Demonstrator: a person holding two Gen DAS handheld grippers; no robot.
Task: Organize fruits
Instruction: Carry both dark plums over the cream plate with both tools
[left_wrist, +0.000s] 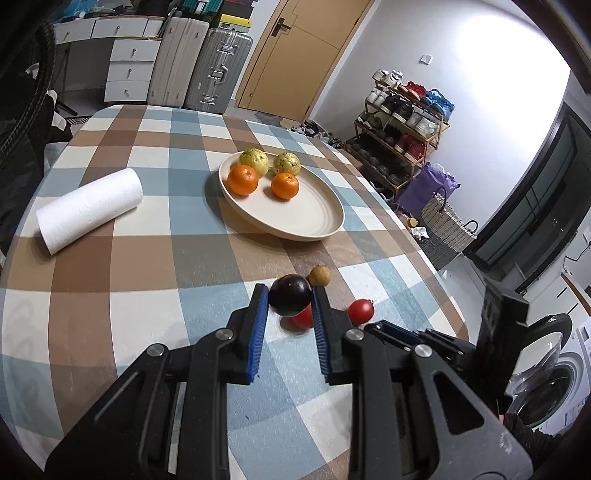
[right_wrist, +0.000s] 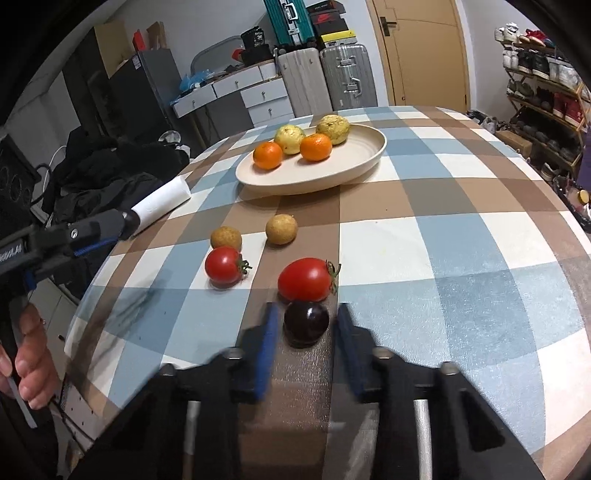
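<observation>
Pads (left_wrist: 260, 314) of left gripper (left_wrist: 290, 288) clamp a dark purple round fruit (left_wrist: 289, 300); right gripper (right_wrist: 306, 307) straddles another dark round fruit (right_wrist: 306, 324), narrow gaps showing.

A tabletop (left_wrist: 155, 206) under a brown, blue and white checked cloth fills the room's middle. Beyond its far edge stand grey suitcases (left_wrist: 218, 70), white drawer units (left_wrist: 129, 70) and a tan wooden door (left_wrist: 299, 55). A shoe rack (left_wrist: 402, 122) lines the white wall (left_wrist: 461, 62), brightly lit, with a washing machine (left_wrist: 554, 387) off the near right corner.
</observation>
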